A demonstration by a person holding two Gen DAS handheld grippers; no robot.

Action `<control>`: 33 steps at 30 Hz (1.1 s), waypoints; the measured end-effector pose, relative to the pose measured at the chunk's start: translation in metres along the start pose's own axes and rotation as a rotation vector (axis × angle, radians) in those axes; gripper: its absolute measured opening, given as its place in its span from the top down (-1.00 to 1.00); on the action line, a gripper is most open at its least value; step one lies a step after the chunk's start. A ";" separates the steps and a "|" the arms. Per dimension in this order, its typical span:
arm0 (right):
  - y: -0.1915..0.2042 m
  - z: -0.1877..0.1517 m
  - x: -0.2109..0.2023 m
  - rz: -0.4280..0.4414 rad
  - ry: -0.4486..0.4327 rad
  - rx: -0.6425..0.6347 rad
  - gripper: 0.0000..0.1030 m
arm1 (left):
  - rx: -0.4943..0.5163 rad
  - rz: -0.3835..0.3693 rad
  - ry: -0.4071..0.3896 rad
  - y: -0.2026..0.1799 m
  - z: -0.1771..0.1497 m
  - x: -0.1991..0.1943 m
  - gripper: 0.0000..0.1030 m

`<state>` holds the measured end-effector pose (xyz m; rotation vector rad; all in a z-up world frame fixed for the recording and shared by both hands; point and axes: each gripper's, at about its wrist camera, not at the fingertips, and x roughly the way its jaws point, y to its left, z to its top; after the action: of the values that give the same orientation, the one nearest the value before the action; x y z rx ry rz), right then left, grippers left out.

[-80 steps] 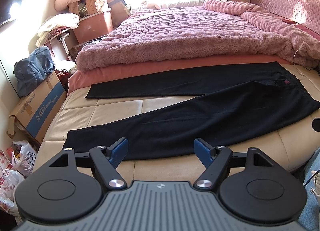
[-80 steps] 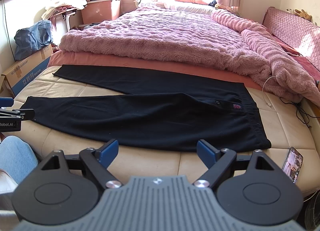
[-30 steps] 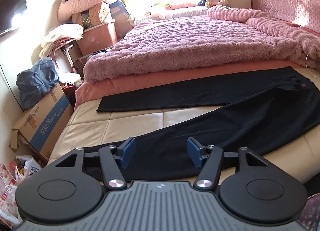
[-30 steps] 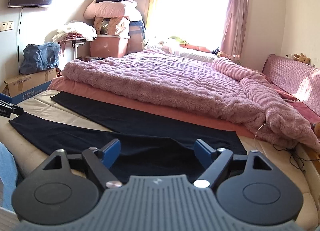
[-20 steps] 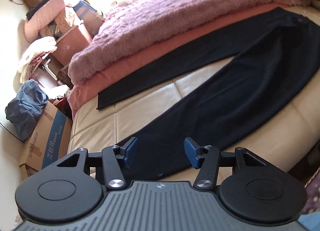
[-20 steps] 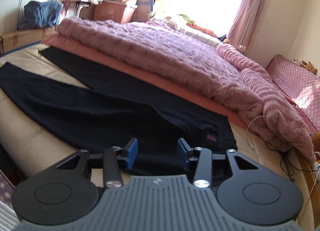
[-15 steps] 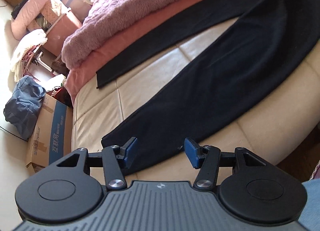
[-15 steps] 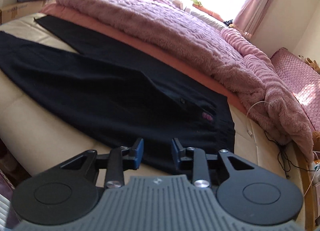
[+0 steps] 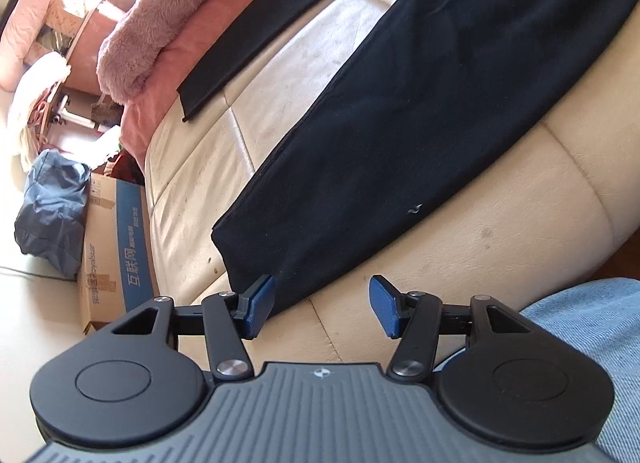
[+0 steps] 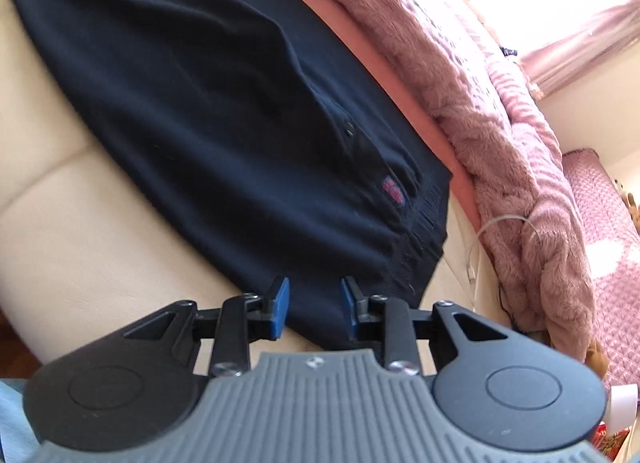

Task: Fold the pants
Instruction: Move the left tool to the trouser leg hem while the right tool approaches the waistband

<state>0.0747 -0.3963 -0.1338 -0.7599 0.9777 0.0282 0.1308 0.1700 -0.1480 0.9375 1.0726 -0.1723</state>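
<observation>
Lying flat on the cream cushioned bench (image 9: 520, 223), the black pants (image 9: 420, 111) await pinching: left gripper (image 9: 320, 307) gapes at the cuff, right gripper (image 10: 312, 303), jaws just narrowing yet unclamped, straddles the waistband edge, risking a one-layer grab.

Both wrist cams tilt down, close over pants (image 9: 420, 103) on bench (image 9: 500, 231).

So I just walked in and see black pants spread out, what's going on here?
A person with a gripper in each hand is starting to fold the black pants lying flat on the cream bed edge. The left gripper is open at the near leg's hem. The right gripper has just been closing, its jaws narrowed around the waistband's near corner, not yet pinching it.
</observation>
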 end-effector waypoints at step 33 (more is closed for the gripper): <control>-0.177 -0.081 0.104 0.636 0.253 1.150 0.70 | -0.474 -0.054 0.127 0.024 0.026 0.020 -0.12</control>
<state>0.1367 -0.6081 -0.1381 0.6251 1.2295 -0.0776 0.1713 0.1723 -0.1462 0.4969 1.1887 0.0985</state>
